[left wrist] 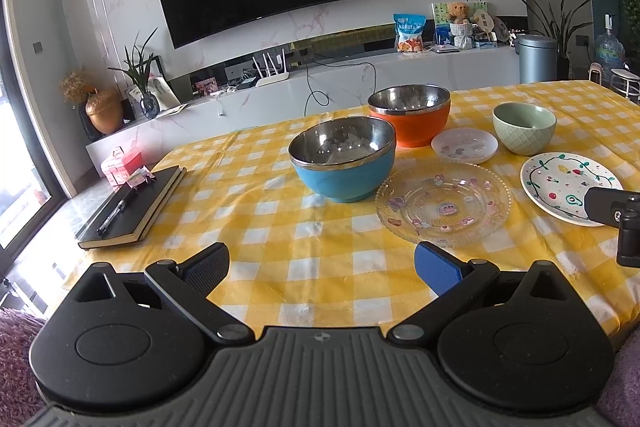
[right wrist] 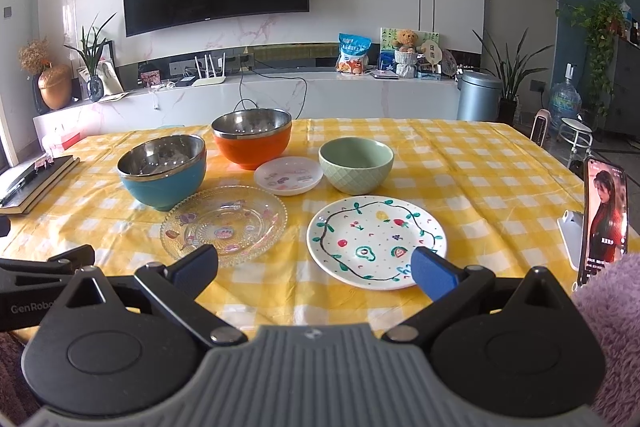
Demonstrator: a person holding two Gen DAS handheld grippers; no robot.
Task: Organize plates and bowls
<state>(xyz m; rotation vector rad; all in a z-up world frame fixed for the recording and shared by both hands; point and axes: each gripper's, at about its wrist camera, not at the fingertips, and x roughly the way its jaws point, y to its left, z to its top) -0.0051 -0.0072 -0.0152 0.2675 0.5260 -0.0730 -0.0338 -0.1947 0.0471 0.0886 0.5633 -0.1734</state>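
Plates and bowls are all loose on the yellow checked tablecloth [right wrist: 460, 163], none stacked yet, and both of your tools hang at the near edge with nothing in them: the left gripper [left wrist: 322, 265] has its jaws spread wide, and the right gripper [right wrist: 316, 269] is spread just as wide. Nearest your right tool lies the painted plate [right wrist: 376, 241], its rim just ahead of the right-hand blue pad, so it looks like the natural first pick; come in low and almost flat, slide one finger under the lip and close on the rim only, since a glazed plate will likely slip if pinched at a steep angle. Just beside it to the left is the clear glass plate [right wrist: 224, 223], which seems the wider one and so the better base for a plate stack. Take care there, as its near-transparent edge is hard to judge. Behind, touching or nearly touching the glass rim, sits the blue bowl [right wrist: 162, 173]; lift clear of it rather than dragging. Beyond are the small white saucer [right wrist: 288, 175] and the green bowl [right wrist: 356, 165], and farthest the orange bowl [right wrist: 252, 139]. Nest the two steel-lined bowls with your left tool, gripping the wall at the rim. Keep wide of the phone [right wrist: 604, 219] standing at your right.
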